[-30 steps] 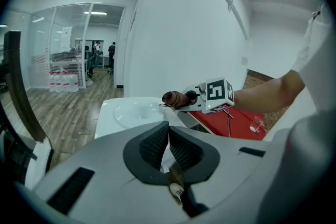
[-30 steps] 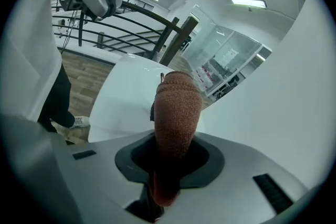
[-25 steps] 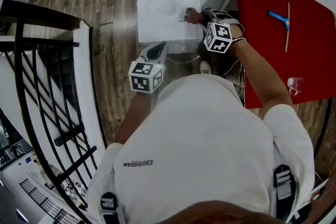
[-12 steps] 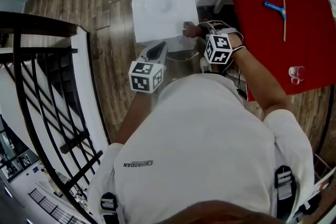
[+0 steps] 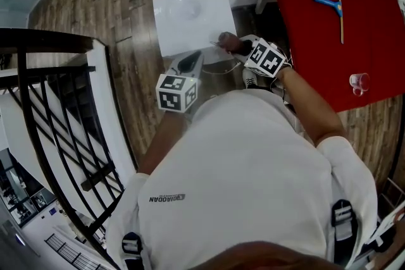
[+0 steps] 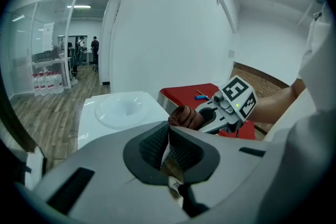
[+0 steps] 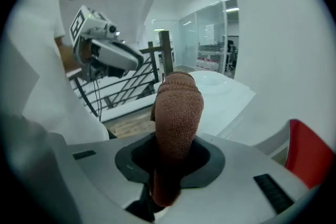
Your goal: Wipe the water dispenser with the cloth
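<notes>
The white water dispenser [image 5: 190, 12] stands on the wood floor, and I see its top with a round dished hollow. A brown cloth [image 5: 226, 41] rests at the near right corner of that top, and my right gripper [image 5: 234, 45] is shut on it. In the right gripper view the rolled cloth [image 7: 178, 107] sticks up between the jaws, with the dispenser [image 7: 226, 94] behind it. My left gripper [image 5: 189, 62] hangs just in front of the dispenser's near edge, off its surface. In its own view the left gripper [image 6: 169, 136] is shut on nothing, and the cloth [image 6: 186, 117] shows beyond it.
A red table [image 5: 316, 35] stands right of the dispenser against the white wall, carrying a blue-handled squeegee [image 5: 329, 4] and a clear cup [image 5: 359, 82]. A black stair railing [image 5: 57, 110] runs along the left. Wood floor [image 5: 133, 28] lies between the railing and the dispenser.
My right gripper has slid the cloth along the dispenser top's right edge toward its near corner. The left gripper has stayed where it was. The head view has shifted slightly.
</notes>
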### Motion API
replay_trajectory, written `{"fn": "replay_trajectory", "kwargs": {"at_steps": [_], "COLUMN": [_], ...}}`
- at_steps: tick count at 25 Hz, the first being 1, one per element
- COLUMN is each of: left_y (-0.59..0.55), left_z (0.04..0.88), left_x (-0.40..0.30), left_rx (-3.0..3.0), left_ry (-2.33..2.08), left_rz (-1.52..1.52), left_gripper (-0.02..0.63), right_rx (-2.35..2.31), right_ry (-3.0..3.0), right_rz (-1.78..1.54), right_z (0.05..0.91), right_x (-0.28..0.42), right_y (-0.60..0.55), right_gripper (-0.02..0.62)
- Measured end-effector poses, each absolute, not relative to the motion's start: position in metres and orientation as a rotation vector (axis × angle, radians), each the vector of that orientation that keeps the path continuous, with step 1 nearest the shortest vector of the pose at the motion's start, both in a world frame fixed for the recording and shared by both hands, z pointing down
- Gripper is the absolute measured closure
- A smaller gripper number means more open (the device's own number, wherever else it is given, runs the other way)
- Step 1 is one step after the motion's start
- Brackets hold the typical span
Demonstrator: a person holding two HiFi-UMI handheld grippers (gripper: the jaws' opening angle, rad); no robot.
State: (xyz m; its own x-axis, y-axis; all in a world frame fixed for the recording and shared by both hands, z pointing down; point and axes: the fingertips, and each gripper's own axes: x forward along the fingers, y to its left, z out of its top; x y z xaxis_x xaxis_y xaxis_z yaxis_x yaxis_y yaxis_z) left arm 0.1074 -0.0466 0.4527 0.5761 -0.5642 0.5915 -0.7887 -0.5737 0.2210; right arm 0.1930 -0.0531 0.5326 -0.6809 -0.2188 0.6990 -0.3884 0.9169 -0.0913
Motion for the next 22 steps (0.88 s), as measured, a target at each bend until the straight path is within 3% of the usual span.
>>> {"fn": "replay_trajectory", "kwargs": {"at_steps": [9,22], "left_y": [-0.06,-0.098], "left_z": [0.451,0.463], "left_x": [0.124,0.158], "left_rx": [2.326,2.306], "left_ry": [-1.097,-1.152], "left_rz": [0.66,0.751], "left_gripper": [0.605,0.605], "right_rx": [0.748,0.735], "right_ry": [-2.555,-2.522], "right_rz": [0.991,1.186], "right_z": [0.517,0.571], "right_x": [0.223,0.251], "right_y": [-0.096,-0.14], "right_gripper": [0.529,0.529]}}
